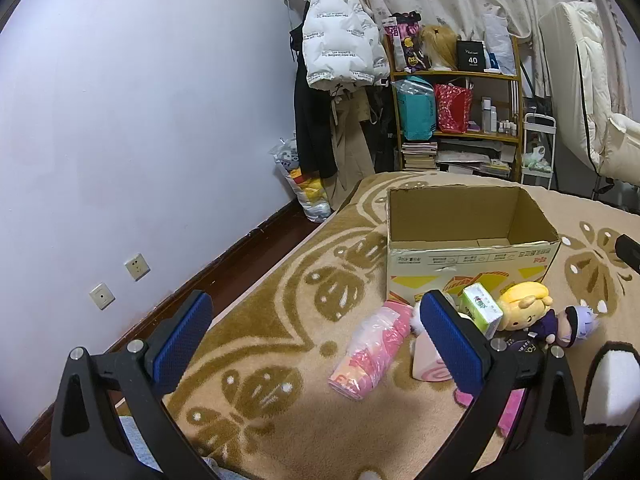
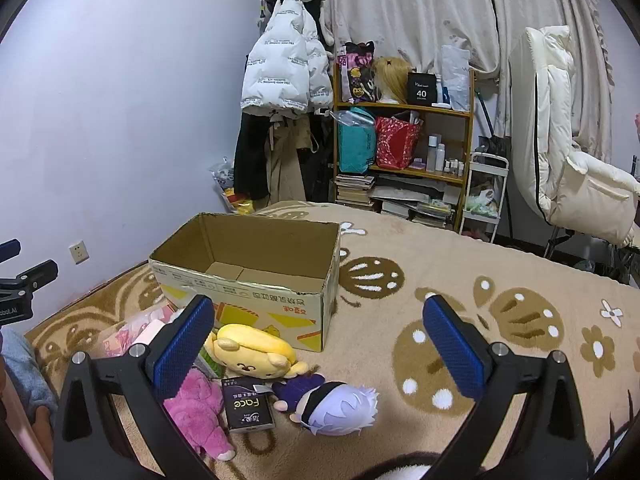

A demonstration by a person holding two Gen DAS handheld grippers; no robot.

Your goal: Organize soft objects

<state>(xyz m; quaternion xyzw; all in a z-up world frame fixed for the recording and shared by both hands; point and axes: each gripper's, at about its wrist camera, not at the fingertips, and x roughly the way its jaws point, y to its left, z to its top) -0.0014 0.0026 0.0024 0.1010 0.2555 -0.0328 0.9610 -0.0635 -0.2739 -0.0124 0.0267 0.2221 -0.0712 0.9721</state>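
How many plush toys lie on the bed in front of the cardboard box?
3. The yellow plush lies against the cardboard box, the pink plush nearest, the purple-haired doll right of it. More may be hidden.

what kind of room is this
Most likely a bedroom: a patterned blanket covers what looks like a bed, coats hang in the corner, and a cluttered shelf stands before curtains.
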